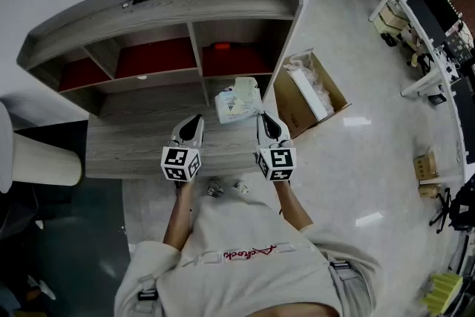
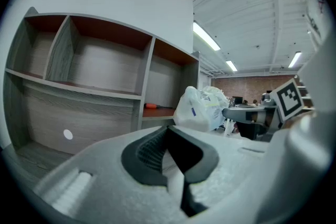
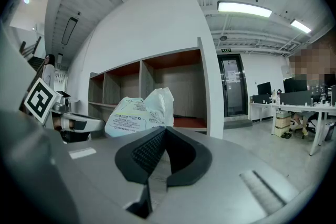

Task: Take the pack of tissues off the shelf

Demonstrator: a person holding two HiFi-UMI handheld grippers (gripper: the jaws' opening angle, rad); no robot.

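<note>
My left tool [image 2: 168, 128] and my right tool [image 3: 164, 129] both have their jaws pressed together, with nothing between them. The soft white and pale green plastic pack of tissues [image 1: 239, 100] stands just ahead of them and between them. It is on the grey wood-grain tabletop [image 1: 141, 145], in front of the right compartment of the grey shelf [image 1: 194, 37] with red back panels.

I think the main risk is to reach with the jaws closed: they would only push the pack back to the shelf or tip it over. The wrap looks loose and smooth (it bulges at the top), so a pinch on film alone may slip. The pack is also near the right end of the tabletop, and a sideways nudge could drop it toward the open brown cardboard box [image 1: 308, 89] on the glossy pale floor [image 1: 371, 159].

A small orange object [image 1: 223, 46] lies in the right compartment. Behind, on the right, is an office with white desks [image 1: 427, 33] and dark monitors.
</note>
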